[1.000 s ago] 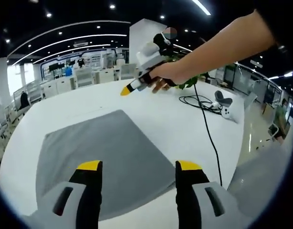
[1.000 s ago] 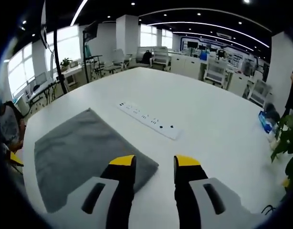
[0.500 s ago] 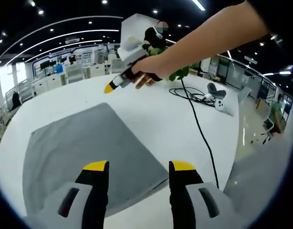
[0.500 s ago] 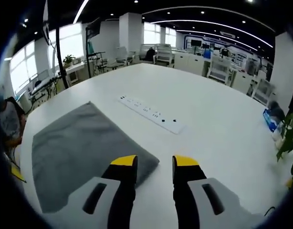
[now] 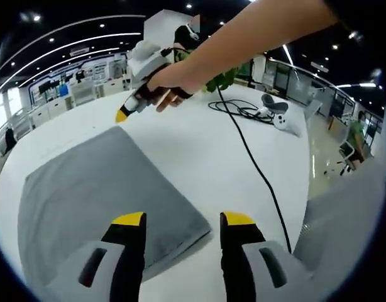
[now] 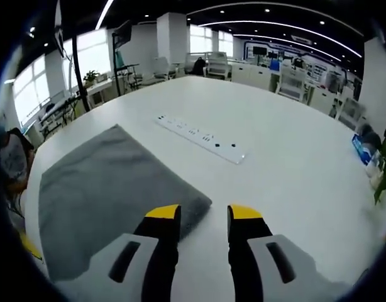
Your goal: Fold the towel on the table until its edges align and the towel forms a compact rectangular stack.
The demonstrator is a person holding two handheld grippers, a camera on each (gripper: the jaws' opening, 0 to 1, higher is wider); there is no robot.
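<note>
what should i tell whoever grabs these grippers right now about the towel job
Left gripper: jaws open, empty, hovering over the near corner of the grey towel.
Right gripper: jaws open, empty, poised at another corner of the towel.
The towel lies flat on the white table, with a white power strip beyond it and a black cable off to the side.
Done: nothing gripped, no fold begun.
Left: grip the corners, fold edge to edge, repeat to a compact rectangle.

Grey towel [image 5: 92, 192], folded flat, on white table [image 5: 199, 151]
</note>
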